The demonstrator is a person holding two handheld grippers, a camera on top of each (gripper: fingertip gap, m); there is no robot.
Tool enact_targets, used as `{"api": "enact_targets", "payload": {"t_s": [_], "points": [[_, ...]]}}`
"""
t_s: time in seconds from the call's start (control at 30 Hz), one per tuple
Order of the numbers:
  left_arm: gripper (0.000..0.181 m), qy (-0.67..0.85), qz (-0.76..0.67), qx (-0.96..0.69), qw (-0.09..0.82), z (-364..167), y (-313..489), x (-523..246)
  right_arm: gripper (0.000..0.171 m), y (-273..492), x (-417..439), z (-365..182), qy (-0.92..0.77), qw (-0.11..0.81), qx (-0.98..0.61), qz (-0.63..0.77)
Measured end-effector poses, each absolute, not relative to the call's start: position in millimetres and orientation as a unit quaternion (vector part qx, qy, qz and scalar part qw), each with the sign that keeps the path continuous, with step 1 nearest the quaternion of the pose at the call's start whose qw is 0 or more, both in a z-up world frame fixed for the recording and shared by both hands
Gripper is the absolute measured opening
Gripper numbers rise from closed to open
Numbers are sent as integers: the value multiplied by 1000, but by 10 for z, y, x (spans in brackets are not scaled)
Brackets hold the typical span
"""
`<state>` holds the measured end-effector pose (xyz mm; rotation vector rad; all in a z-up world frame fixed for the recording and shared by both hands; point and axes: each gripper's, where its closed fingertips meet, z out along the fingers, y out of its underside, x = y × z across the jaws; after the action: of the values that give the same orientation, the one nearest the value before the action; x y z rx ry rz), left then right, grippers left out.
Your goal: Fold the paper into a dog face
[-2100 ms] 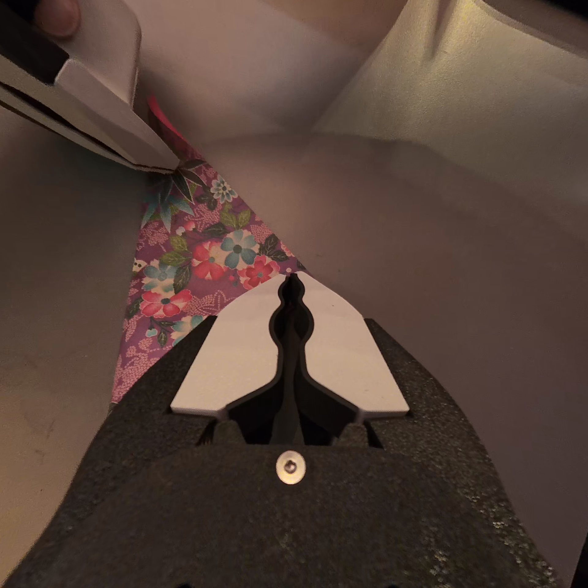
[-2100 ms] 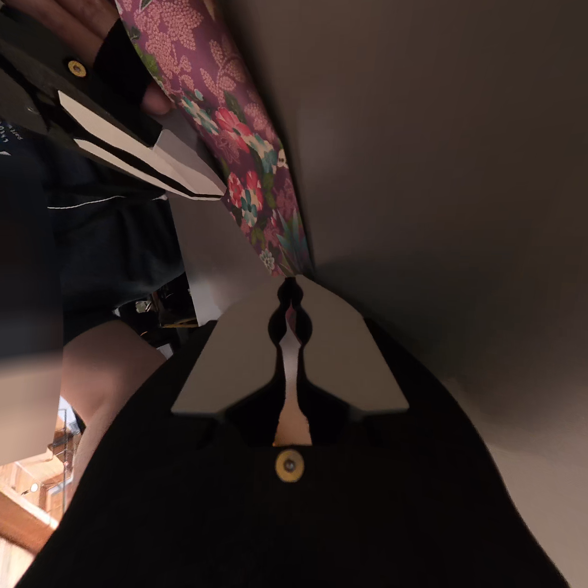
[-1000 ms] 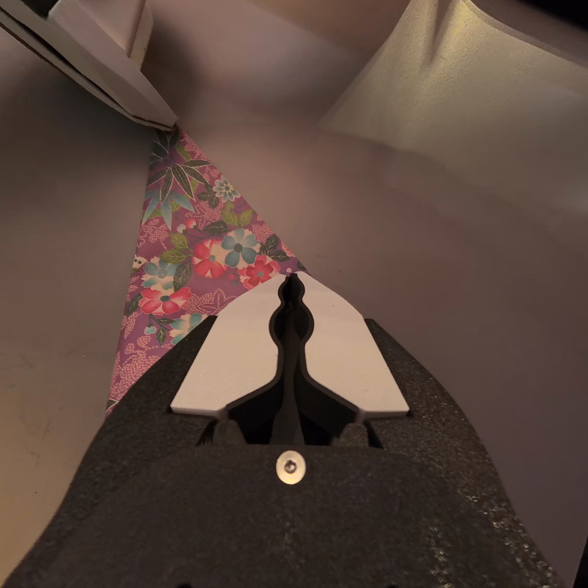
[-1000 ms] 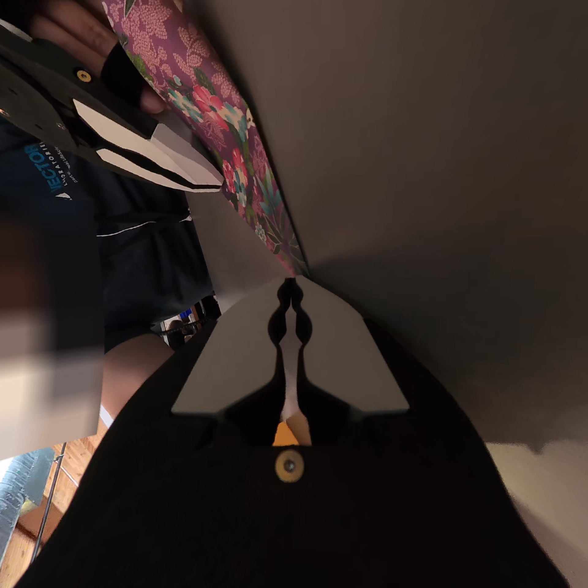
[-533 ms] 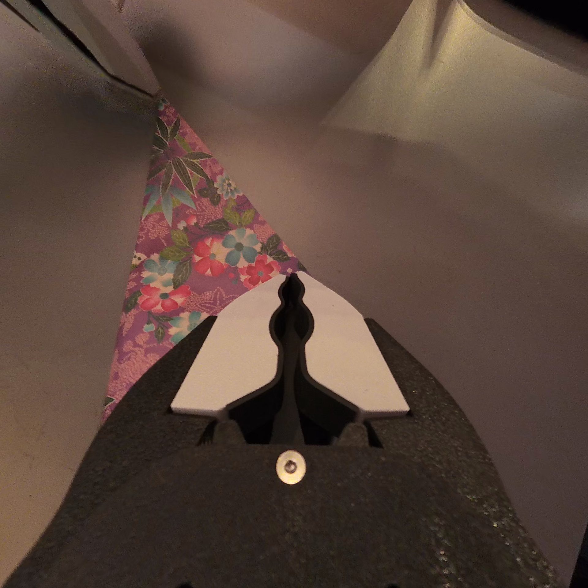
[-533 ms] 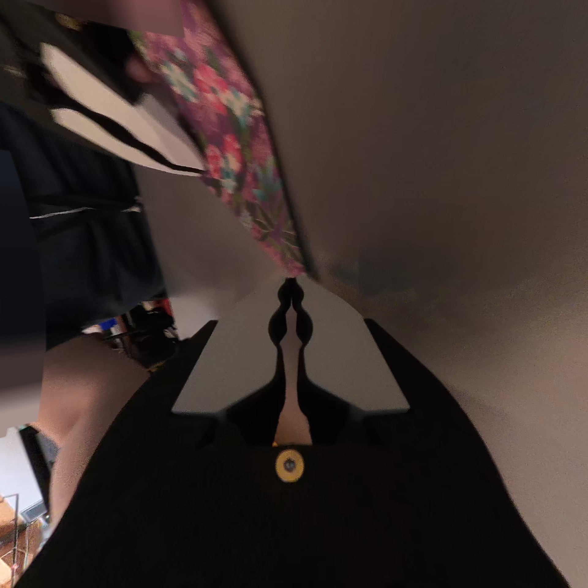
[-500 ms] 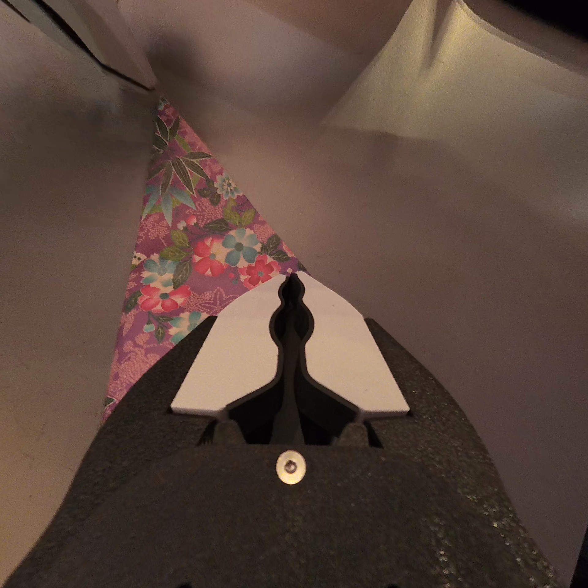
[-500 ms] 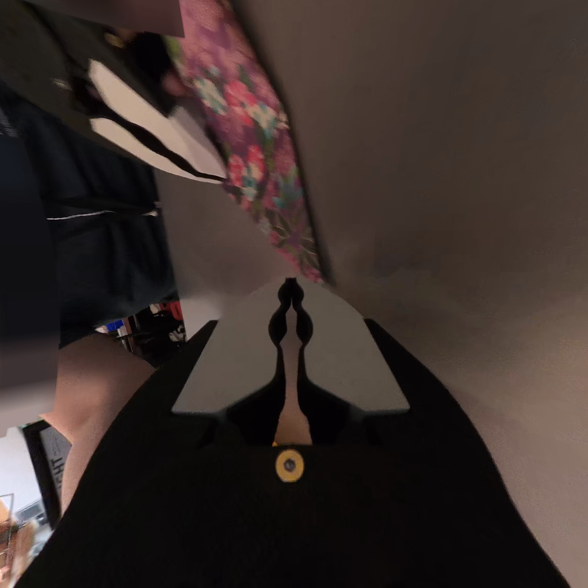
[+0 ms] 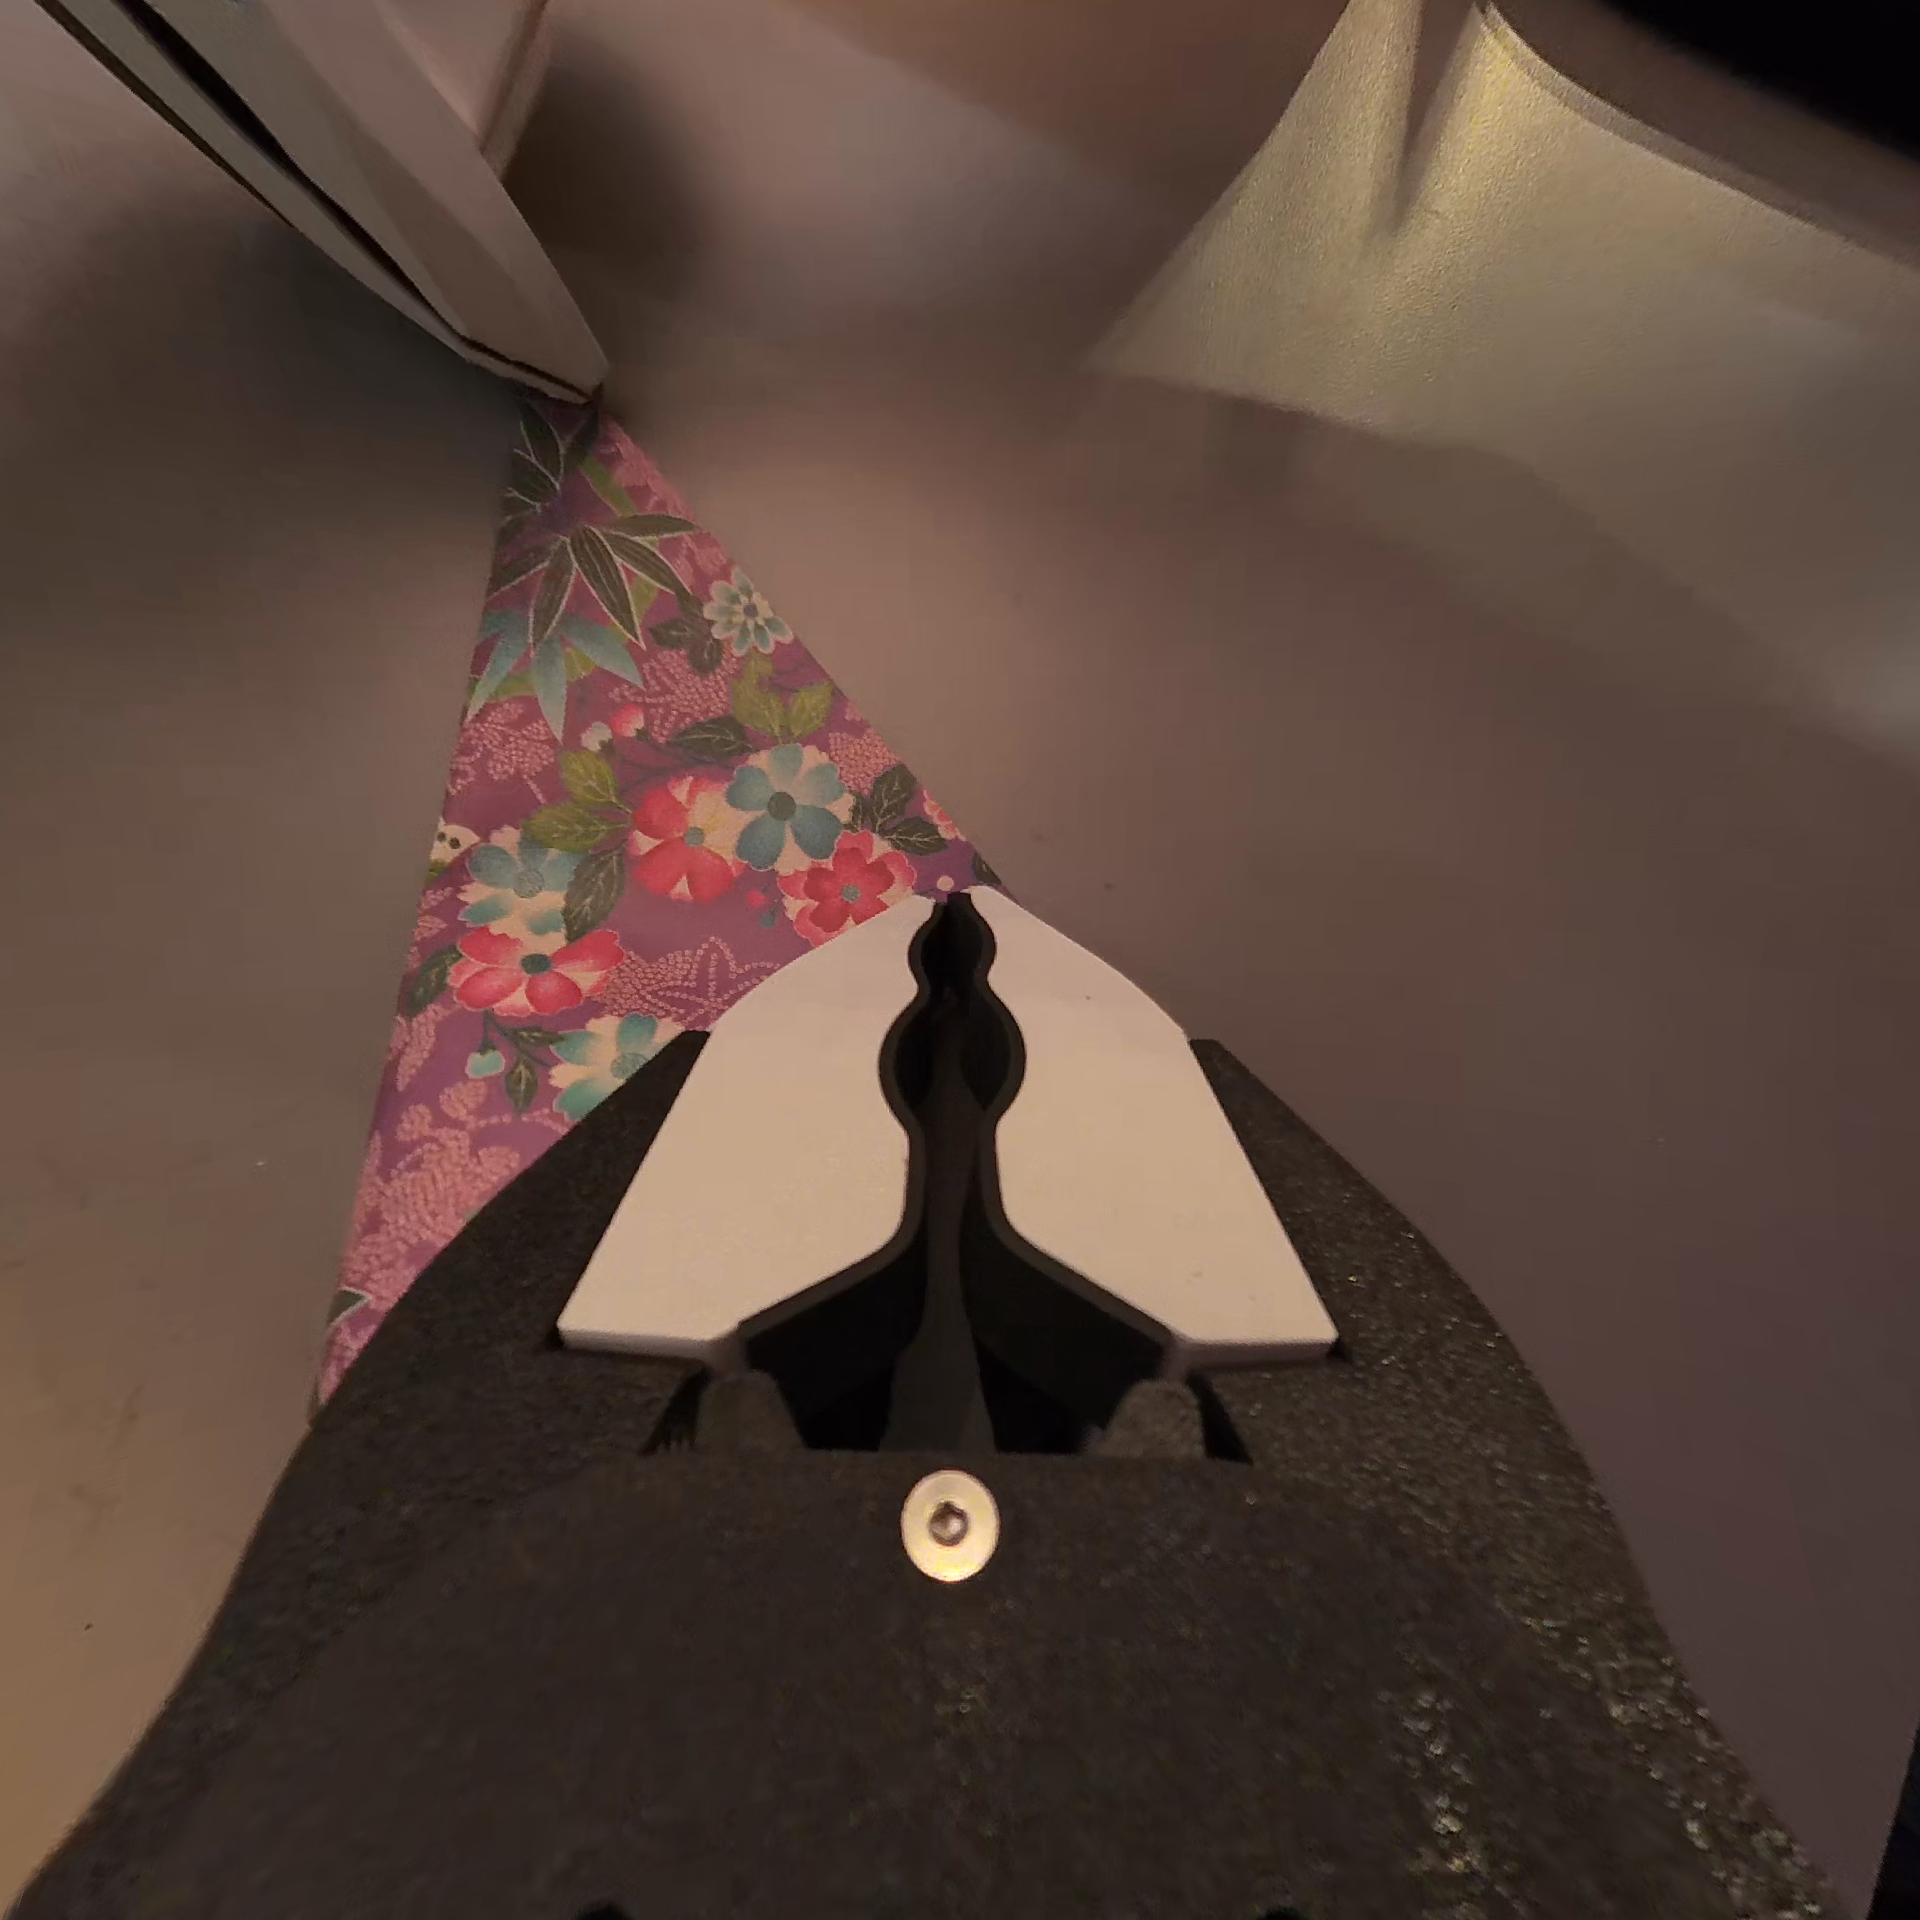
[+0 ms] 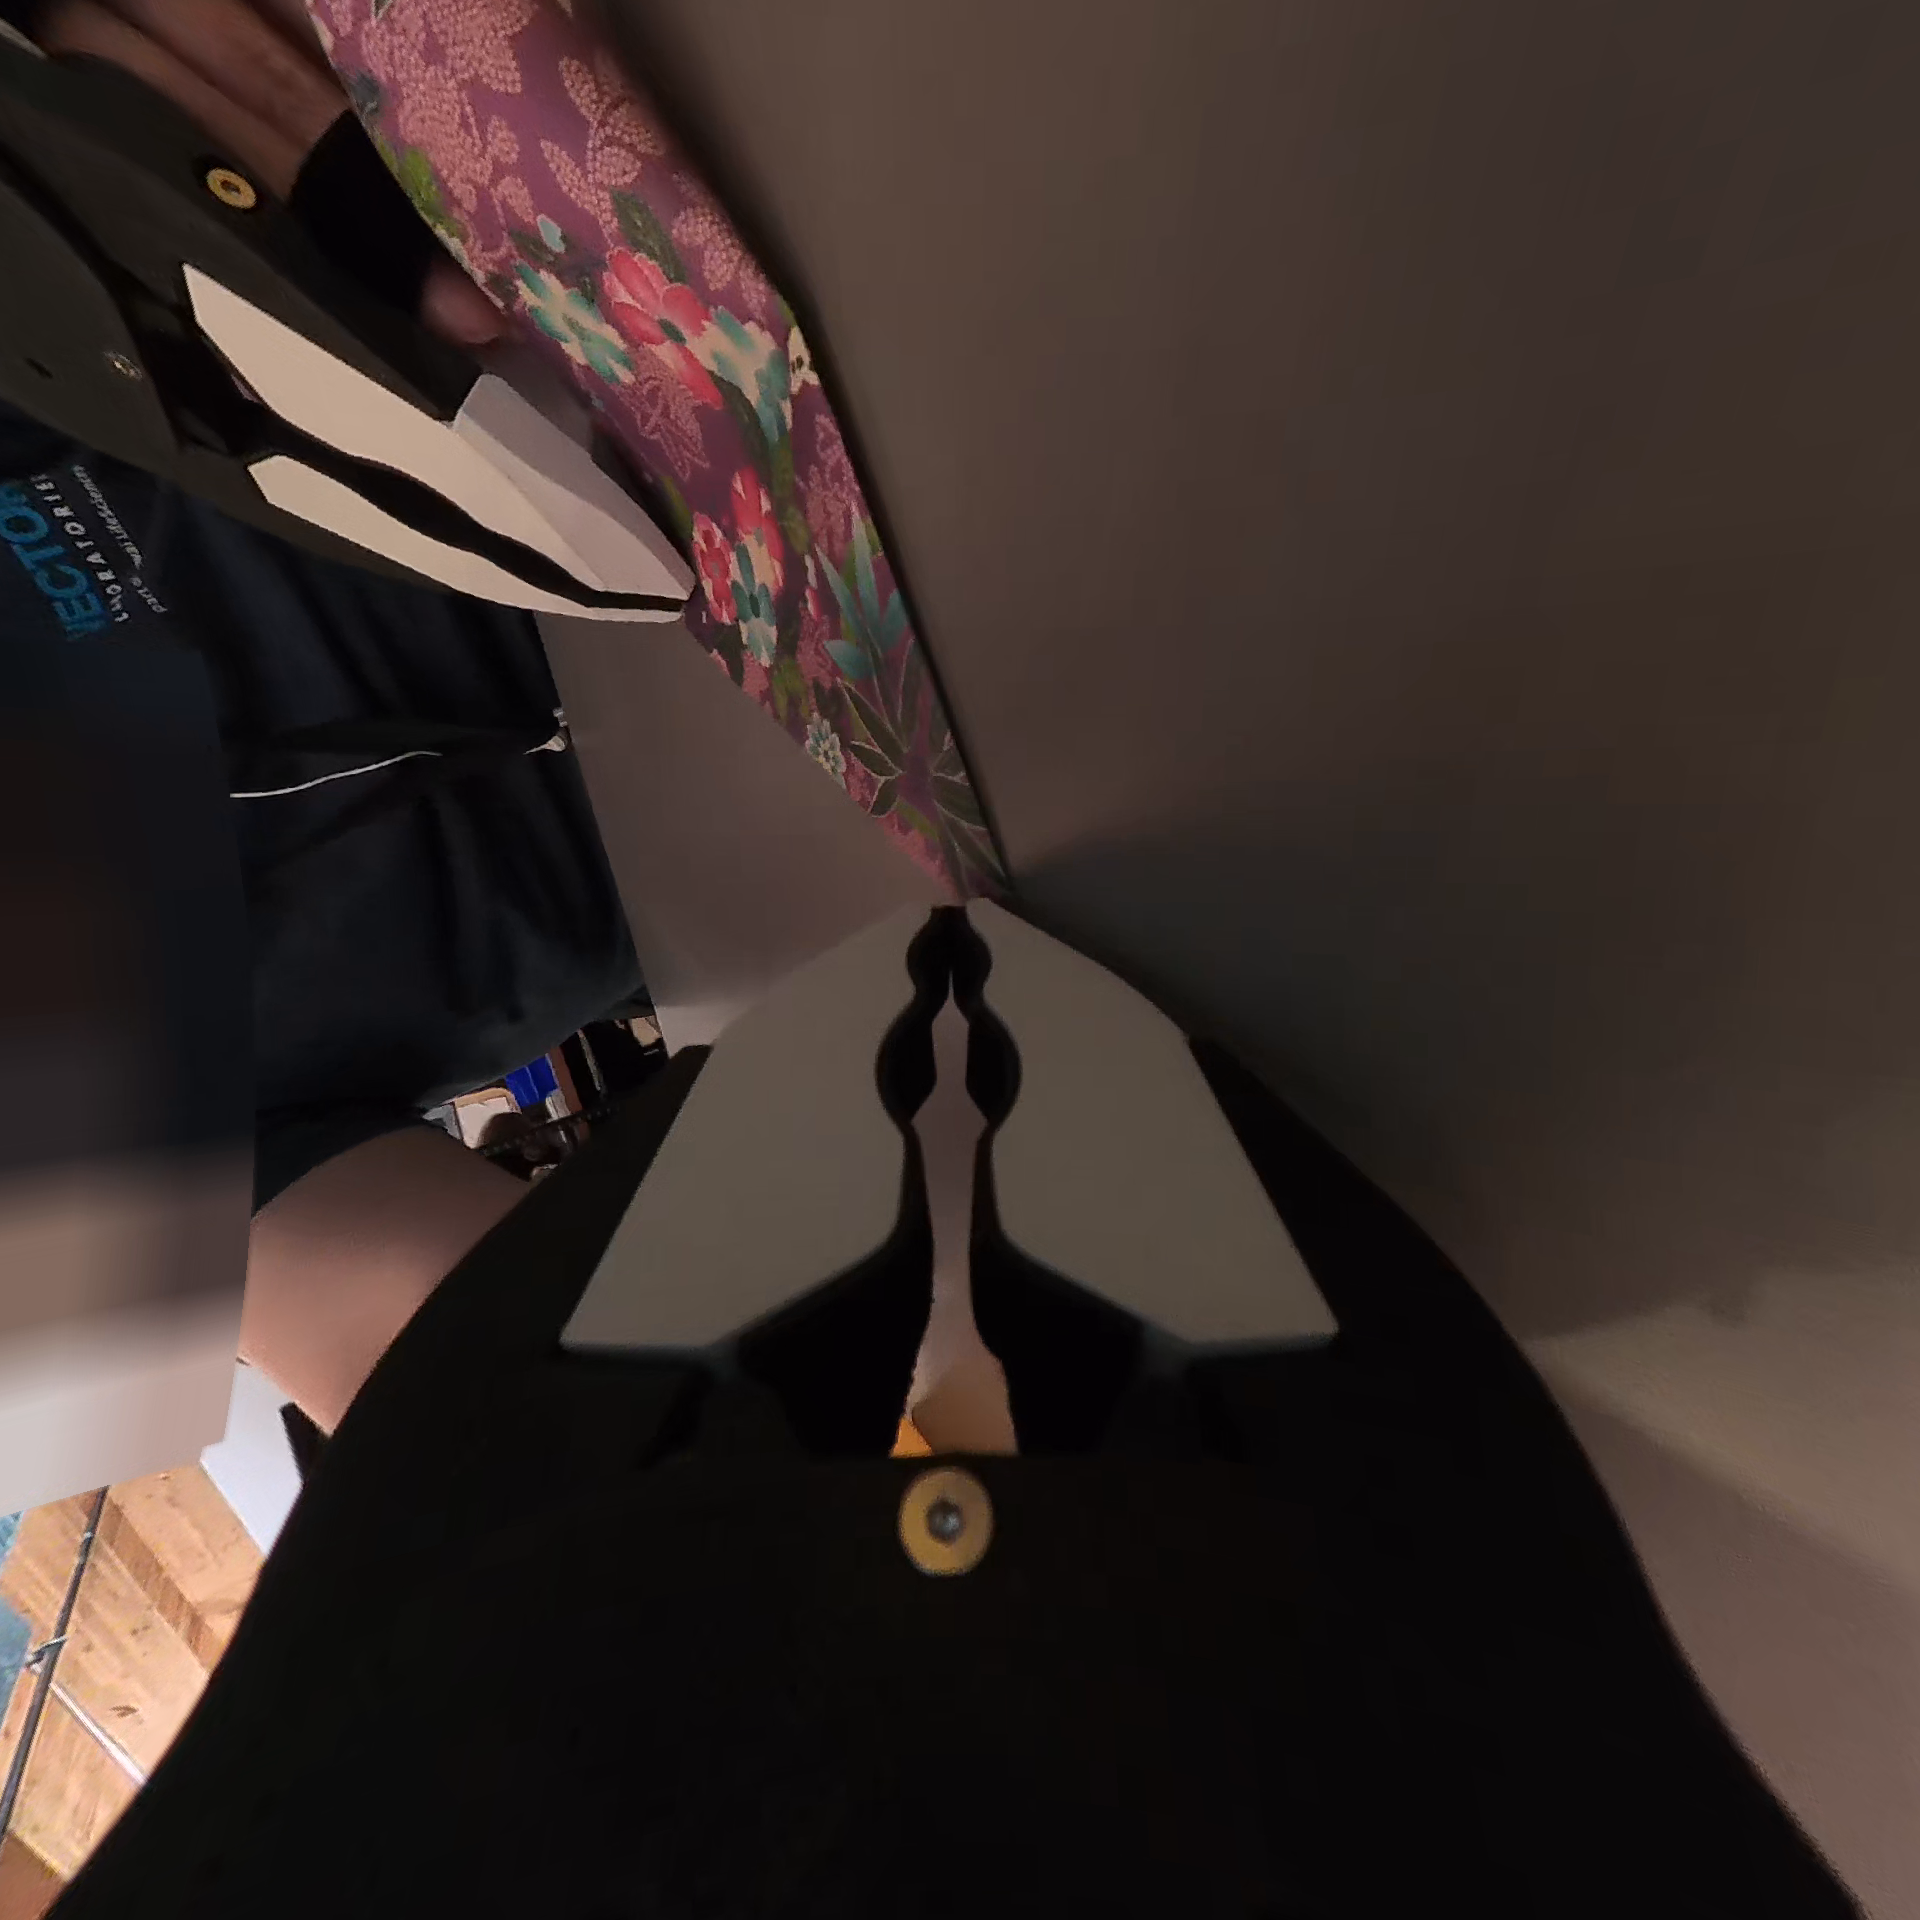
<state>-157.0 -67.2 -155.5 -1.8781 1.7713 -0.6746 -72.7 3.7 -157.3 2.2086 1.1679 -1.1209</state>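
A purple floral paper (image 9: 644, 831), folded into a long triangle, lies flat on the grey table (image 9: 1351, 831). My left gripper (image 9: 956, 904) is shut, with its tips resting on the paper's near right corner. My right gripper (image 10: 954, 912) is shut, with its tips at the paper's pointed far corner. In the left wrist view the right gripper (image 9: 582, 384) comes in from the top left onto that far corner. In the right wrist view the paper (image 10: 675, 343) runs away from me, and the left gripper (image 10: 670, 603) touches its edge. I cannot tell whether either gripper pinches the paper.
A pale, curved, lit surface (image 9: 1507, 208) rises at the far right of the table. In the right wrist view a person in a dark shirt (image 10: 364, 831) stands past the table's edge, with wooden floor (image 10: 104, 1610) below. There is about 12 centimetres between the tips of the two grippers.
My right gripper drew back from the paper's far corner half a second ago and is now back with its tips at that corner. My left gripper and the paper have stayed put.
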Motion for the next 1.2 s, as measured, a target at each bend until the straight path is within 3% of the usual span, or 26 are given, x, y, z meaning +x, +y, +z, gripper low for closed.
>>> {"api": "enact_targets", "payload": {"t_s": [0.3,0.57,0.83,1.2], "points": [[0,643,-250,-685,233,-1555,-671,-1575,1,211,-611,-1484,427,150,822,-345],[1,641,-256,-685,234,-1555,-671,-1579,1,319,-1319,-757,425,-126,818,-367],[1,643,-254,-683,237,-1557,-672,-1582,1,-365,-1583,-1271,454,-151,816,-325],[0,637,-255,-688,236,-1559,-672,-1582,3,-404,-1559,-1578,494,-200,811,-242]]}}
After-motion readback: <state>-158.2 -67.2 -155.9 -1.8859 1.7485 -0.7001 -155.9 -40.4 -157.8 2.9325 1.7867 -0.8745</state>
